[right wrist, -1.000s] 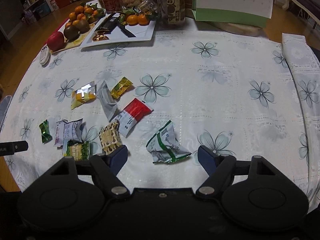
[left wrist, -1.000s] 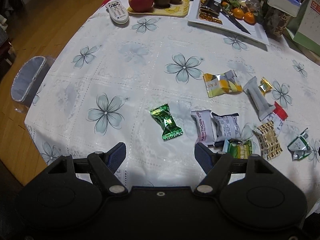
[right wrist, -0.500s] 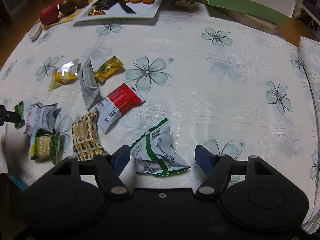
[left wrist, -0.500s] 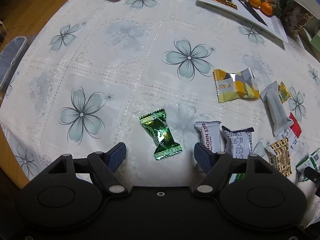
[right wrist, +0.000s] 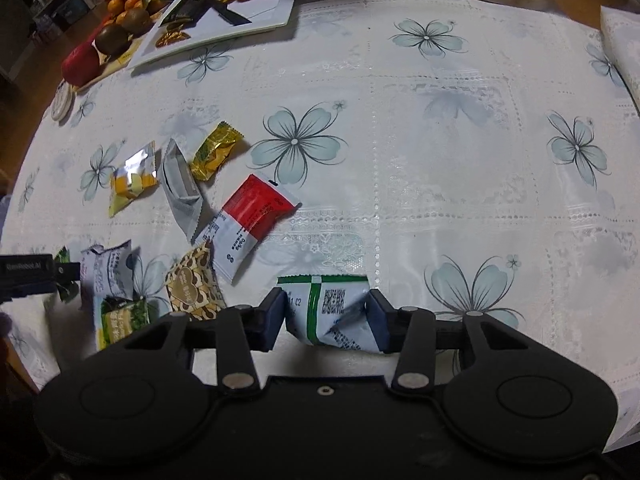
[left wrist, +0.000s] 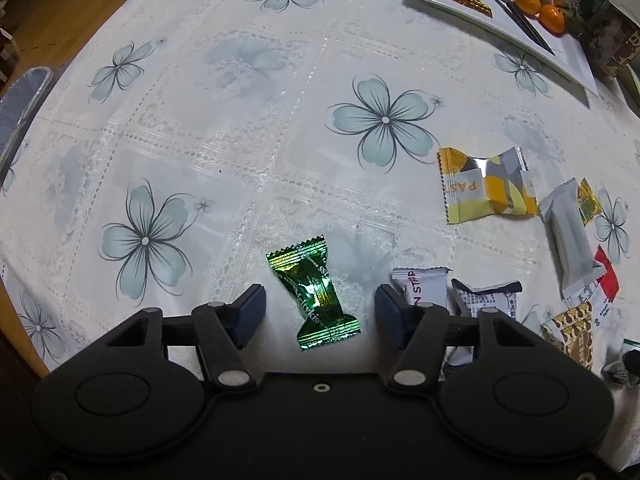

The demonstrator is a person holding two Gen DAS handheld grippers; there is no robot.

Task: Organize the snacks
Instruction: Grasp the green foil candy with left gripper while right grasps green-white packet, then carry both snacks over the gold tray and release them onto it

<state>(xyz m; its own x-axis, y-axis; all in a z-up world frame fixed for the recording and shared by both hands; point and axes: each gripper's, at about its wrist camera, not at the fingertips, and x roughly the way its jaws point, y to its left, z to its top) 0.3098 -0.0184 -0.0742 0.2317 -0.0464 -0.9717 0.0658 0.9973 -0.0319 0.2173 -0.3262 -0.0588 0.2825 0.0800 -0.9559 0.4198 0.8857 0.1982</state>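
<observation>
A round surface point(right wrist: 440, 184) fills both wrist views, covered in a white lace-patterned cloth printed with pale blue flowers. At its far edge sits a white rectangular plate point(right wrist: 264, 12) holding dark wrappers, a knife and small oranges, with more fruit on a board just beside it.

Snack packets lie scattered across the near part of the surface. In the right wrist view, from the larger down: a red and white sachet point(right wrist: 250, 222); a grey foil packet point(right wrist: 180, 190) just left of it; a yellow and silver packet point(right wrist: 132, 178) further left; a brown and gold patterned packet point(right wrist: 192, 284) touching the sachet's lower end; a white printed packet point(right wrist: 108, 272) above a green-pictured one point(right wrist: 120, 318); and a small gold candy point(right wrist: 216, 152).

The right hand-held gripper point(right wrist: 326, 316) points steeply down at the surface. Its blue pads are closing on a white and green packet point(right wrist: 328, 304), which sits crumpled between them, both pads pressing its sides.

The left hand-held gripper point(left wrist: 318, 312) also points steeply down. Its jaws are closing around a shiny green twist-wrapped candy point(left wrist: 314, 292) that lies flat on the cloth between the pads, with a gap on each side, so neither pad touches it.
</observation>
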